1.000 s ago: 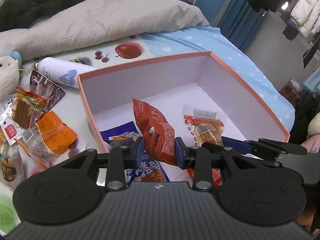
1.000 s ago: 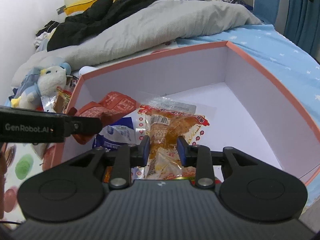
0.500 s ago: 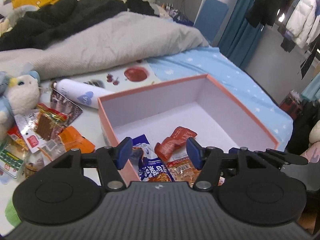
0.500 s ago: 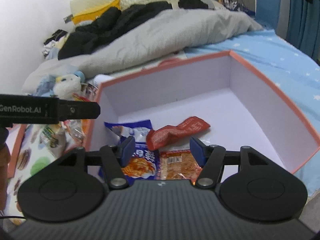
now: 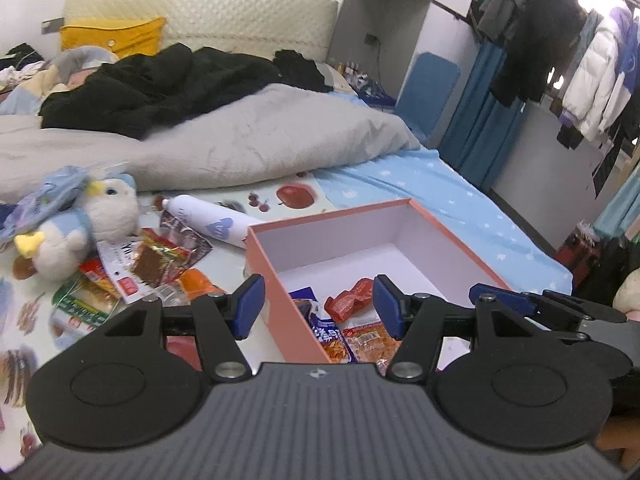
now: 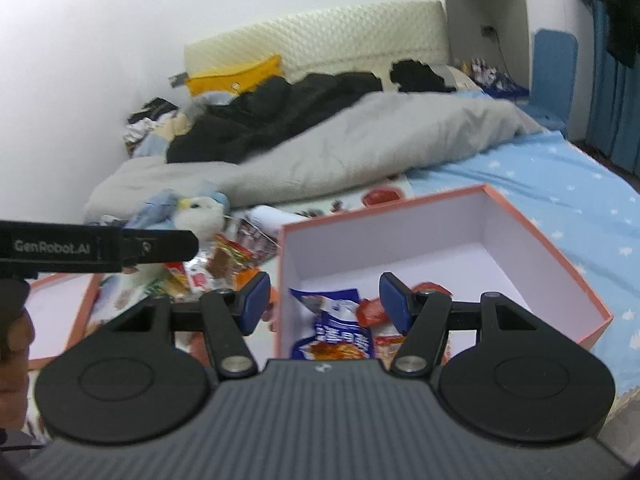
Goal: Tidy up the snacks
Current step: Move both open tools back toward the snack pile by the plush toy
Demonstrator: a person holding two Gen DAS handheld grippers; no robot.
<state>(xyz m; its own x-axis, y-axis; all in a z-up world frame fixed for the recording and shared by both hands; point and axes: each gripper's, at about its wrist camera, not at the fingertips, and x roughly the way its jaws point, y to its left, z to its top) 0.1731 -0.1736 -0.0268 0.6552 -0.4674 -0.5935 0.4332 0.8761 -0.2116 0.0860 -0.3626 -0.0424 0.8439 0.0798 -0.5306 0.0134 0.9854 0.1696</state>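
snacks lie between no jaws now: left gripper (image 5: 316, 307) and right gripper (image 6: 320, 304) are both wide and empty above the pink box (image 5: 452, 236), where red packet (image 5: 350, 299) rests; loose packets (image 5: 156, 258) wait beside it on the bed, probably next.

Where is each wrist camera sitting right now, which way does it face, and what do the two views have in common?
Left wrist: behind the open left gripper, raised over the bed, looking across the pink box toward the grey duvet; the right gripper's fingers enter at right.
Right wrist: behind the open right gripper, facing the same box and headboard; the left gripper's arm crosses at left, beside a bit of hand.
Shared: box, blue snack packet, plush toy.
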